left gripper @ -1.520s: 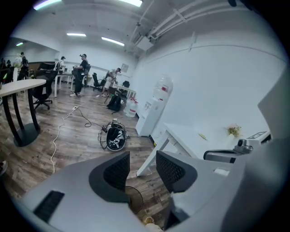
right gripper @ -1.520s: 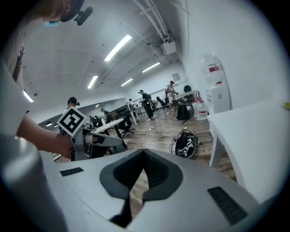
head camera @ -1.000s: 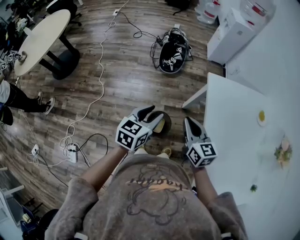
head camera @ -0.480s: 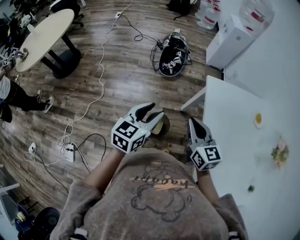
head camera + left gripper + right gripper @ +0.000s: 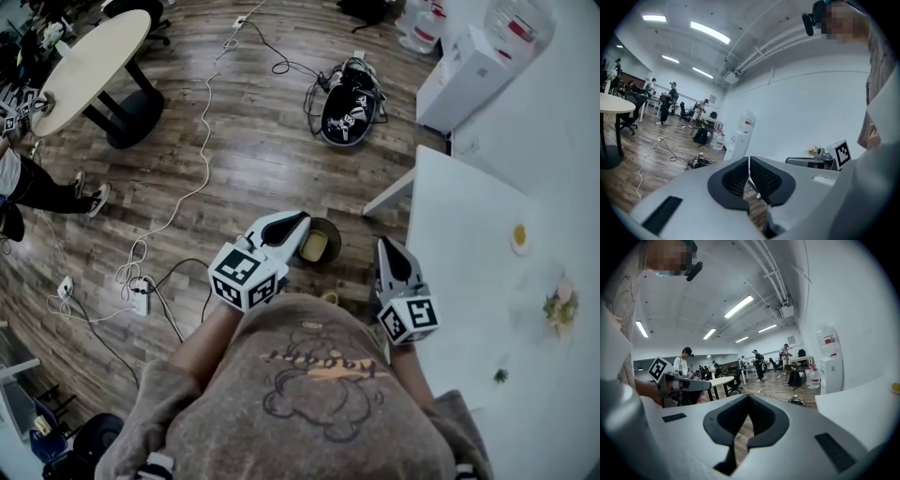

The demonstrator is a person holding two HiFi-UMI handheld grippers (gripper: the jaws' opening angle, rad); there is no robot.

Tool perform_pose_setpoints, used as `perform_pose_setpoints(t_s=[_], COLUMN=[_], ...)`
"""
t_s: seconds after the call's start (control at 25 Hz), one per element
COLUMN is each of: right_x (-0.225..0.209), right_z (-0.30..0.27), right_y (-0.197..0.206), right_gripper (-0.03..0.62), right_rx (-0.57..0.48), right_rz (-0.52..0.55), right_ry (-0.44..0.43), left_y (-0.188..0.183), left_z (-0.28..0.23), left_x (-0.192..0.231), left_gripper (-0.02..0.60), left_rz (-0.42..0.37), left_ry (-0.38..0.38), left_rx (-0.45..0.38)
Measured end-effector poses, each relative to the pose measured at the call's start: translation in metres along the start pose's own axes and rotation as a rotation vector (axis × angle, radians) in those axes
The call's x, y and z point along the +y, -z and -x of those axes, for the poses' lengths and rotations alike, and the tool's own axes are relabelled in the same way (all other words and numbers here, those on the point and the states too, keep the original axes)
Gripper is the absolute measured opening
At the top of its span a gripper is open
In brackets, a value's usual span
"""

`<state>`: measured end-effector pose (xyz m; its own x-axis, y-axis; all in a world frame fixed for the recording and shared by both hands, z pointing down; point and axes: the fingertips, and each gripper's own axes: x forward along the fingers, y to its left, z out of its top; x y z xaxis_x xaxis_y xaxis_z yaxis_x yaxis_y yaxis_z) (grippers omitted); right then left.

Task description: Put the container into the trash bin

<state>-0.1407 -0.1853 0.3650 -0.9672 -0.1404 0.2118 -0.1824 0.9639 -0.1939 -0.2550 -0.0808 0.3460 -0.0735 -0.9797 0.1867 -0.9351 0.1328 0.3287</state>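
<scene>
Container (image 5: 314, 247) sat inside the dark round trash bin (image 5: 330, 231) on the wood floor, at 12 o'clock from the person. Left gripper (image 5: 300, 222) was at the bin's 9 o'clock, tips over its rim, with its jaws closed together and nothing between them. Right gripper (image 5: 386, 247) was at the bin's 3 o'clock, apart from it, also closed and empty, beside the white table (image 5: 459, 253). Round table (image 5: 89, 66) stood at 10 o'clock, and a white cable (image 5: 202, 141) ran across the floor.
</scene>
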Motion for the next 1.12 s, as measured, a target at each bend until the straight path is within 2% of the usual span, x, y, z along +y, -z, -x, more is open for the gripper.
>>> perform_pose_setpoints(t_s=[0.2, 0.52, 0.84, 1.12], right_x=[0.0, -0.001, -0.005, -0.009], right_z=[0.005, 0.003, 0.002, -0.001], right_y=[0.005, 0.01, 0.017, 0.027], right_gripper=[0.002, 0.002, 0.002, 0.0], right_rx=[0.004, -0.04, -0.059, -0.049], right_rz=[-0.003, -0.012, -0.029, -0.035], right_ry=[0.003, -0.014, -0.027, -0.021], left_y=[0.005, 0.008, 0.015, 0.032], left_z=[0.003, 0.001, -0.003, -0.007], left_x=[-0.001, -0.003, -0.001, 0.003], left_gripper=[0.005, 0.003, 0.004, 0.003], left_rz=[0.011, -0.07, -0.065, -0.074], left_ry=[0.013, 0.007, 0.001, -0.008], left_rx=[0.004, -0.015, -0.036, -0.02])
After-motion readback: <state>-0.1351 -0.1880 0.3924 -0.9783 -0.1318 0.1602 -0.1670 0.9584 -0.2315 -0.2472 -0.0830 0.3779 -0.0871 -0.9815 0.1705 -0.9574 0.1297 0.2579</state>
